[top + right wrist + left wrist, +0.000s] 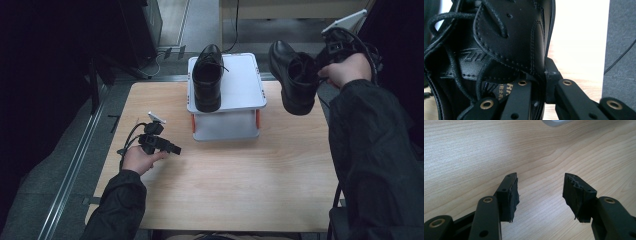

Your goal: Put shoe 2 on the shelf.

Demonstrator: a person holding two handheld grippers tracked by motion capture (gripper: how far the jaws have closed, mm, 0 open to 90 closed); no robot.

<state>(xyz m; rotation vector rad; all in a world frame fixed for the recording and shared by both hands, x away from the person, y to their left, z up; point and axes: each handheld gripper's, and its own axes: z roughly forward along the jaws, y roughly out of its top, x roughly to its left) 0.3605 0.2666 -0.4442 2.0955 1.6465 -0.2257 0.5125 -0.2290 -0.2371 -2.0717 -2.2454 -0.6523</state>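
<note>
Work in hand: a black shoe (295, 77) was carried in the air by the right gripper (327, 59), at about 2 o'clock from the middle of the table (225, 180).
Right gripper: its jaws were pinched on the side wall of the shoe opening; in the right gripper view one jaw was inside the shoe (506, 50) and the other outside on the leather.
Left gripper: the left gripper (167, 146) rested low at 9 o'clock, jaws wide, with bare wood between them (540, 195).
Second shoe: another black shoe (207, 75) stood on the left half of the white rack (242, 85) at 12 o'clock.
Doing it well: I judge the carried shoe should be kept level, toe pointing away, and lowered on the free right half of the rack, parallel to its pair, before the grip is loosened.
Edges: the right edge of the rack was near the hanging sole, so the shoe should come from above, not from the side.
Open room: the near half of the table was free for both hands.
</note>
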